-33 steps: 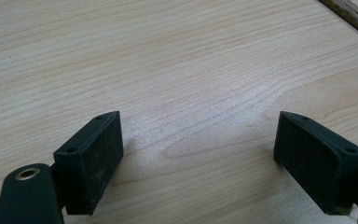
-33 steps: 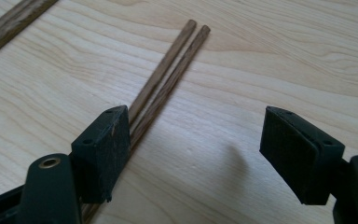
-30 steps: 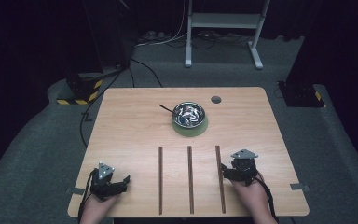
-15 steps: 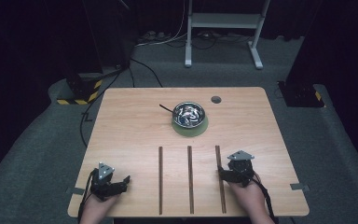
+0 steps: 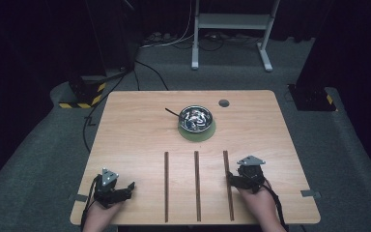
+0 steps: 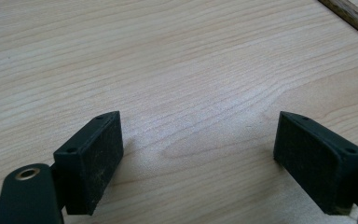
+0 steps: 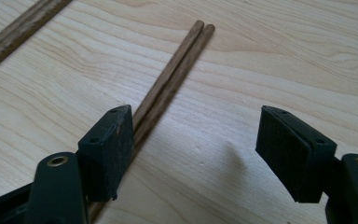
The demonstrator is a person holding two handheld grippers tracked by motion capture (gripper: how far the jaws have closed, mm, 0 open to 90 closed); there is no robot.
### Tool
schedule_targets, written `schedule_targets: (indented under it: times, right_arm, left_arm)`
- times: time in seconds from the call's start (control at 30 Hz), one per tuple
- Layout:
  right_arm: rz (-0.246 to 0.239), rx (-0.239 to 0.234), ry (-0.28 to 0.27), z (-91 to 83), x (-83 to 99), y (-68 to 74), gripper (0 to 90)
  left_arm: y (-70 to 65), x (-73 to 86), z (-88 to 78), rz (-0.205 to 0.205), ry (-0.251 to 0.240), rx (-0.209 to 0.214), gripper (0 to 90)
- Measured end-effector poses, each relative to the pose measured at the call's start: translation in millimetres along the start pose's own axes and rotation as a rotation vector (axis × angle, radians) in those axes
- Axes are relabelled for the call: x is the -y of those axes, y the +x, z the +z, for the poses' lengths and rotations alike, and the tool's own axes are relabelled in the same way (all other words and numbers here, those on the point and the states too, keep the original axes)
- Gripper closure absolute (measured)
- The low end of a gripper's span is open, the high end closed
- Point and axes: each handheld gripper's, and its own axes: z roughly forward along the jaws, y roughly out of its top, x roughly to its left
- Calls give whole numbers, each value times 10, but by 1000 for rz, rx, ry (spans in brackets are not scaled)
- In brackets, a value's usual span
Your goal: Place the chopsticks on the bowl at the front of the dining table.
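the wooden table (image 5: 140, 140) carries everything here, pale and smooth-grained. toward its far middle stands a metal bowl (image 5: 196, 119) on a green mat (image 5: 207, 133), with a dark utensil handle sticking out to the left. three dark wooden strips lie in parallel on the near half; the rightmost, a pair of chopsticks (image 7: 168, 81) lying side by side and touching, is the thing nearest the right gripper (image 7: 193, 149). that gripper rests low over the table with its jaws apart and having just closed in a little, nothing pressed between the pads; the sticks run beside and under the left-hand jaw rather than through the gap. the left gripper (image 6: 198, 156) sits at the near left corner, jaws wide apart over bare wood.

the chopsticks look light, stiff and thin, probably slick and apt to roll or split apart. a grip across both together, near mid-length, seems best.
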Motion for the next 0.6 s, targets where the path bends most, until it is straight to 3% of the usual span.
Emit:
schedule_targets:
  times: [0.33, 0.6]
  right_arm:
    - [-3, -4, -2, 31, 8, 24, 327]
    - [20, 0, 13, 16, 49, -98, 361]
  left_arm:
    - [2, 2, -4, 4, 1, 4, 154]
    - [2, 2, -4, 5, 1, 4, 154]
